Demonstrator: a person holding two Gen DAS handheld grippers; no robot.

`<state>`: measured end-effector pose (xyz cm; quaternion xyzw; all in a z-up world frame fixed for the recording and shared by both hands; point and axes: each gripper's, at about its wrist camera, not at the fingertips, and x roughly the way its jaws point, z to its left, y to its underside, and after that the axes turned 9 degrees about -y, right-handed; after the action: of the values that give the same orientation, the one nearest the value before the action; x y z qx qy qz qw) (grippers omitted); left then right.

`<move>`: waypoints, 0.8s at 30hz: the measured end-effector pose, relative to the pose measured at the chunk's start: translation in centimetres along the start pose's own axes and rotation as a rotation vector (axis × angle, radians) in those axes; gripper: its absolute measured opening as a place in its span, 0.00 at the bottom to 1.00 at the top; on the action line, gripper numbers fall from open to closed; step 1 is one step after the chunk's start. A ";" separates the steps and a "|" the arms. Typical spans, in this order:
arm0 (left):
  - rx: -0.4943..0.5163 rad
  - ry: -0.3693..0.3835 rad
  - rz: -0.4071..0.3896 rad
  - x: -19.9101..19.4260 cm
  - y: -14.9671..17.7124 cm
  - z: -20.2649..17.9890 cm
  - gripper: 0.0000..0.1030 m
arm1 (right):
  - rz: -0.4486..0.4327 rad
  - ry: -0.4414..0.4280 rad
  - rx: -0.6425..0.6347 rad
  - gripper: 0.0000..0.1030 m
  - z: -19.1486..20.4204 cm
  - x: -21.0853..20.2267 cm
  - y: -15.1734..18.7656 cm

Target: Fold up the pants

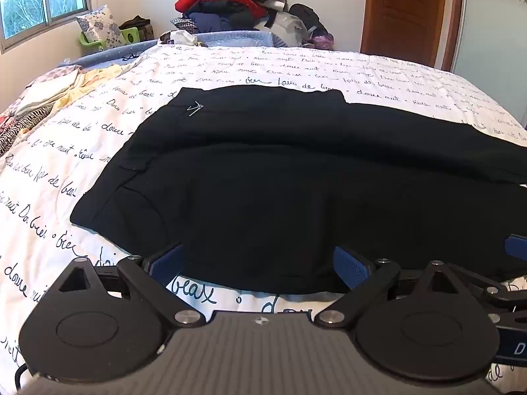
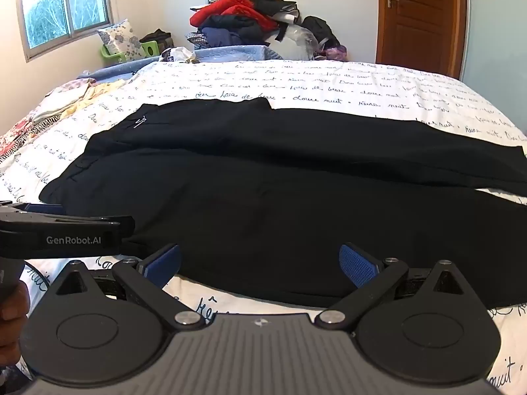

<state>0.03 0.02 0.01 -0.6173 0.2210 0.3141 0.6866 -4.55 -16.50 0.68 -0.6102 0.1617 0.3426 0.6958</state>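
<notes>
The black pants run off the right edge in both views, so the leg ends stay unseen. A hand is cut off at the left edge. The script on the bedspread is too small to read farther back.

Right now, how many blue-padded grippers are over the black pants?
2. Left gripper at the near hem of the black fabric pants, open; right gripper beside it, further along the hem, open. None hidden.
</notes>
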 end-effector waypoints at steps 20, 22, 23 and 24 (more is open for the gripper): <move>0.018 -0.048 0.003 -0.1 0.0 -0.6 0.96 | -0.013 -0.007 0.053 1.00 -0.8 0.2 0.3; 0.016 -0.044 0.004 -0.1 0.1 -0.5 0.96 | -0.014 -0.010 0.053 1.00 -0.8 0.2 0.3; 0.016 -0.043 0.004 -0.1 0.1 -0.5 0.96 | -0.016 -0.012 0.054 1.00 -0.8 0.2 0.2; 0.017 -0.043 0.003 0.0 0.1 -0.5 0.96 | -0.018 -0.014 0.055 1.00 -0.8 0.1 0.2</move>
<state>-0.05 -0.44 -0.11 -0.6043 0.2098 0.3266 0.6958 -4.44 -17.28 0.30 -0.5898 0.1606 0.3360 0.7165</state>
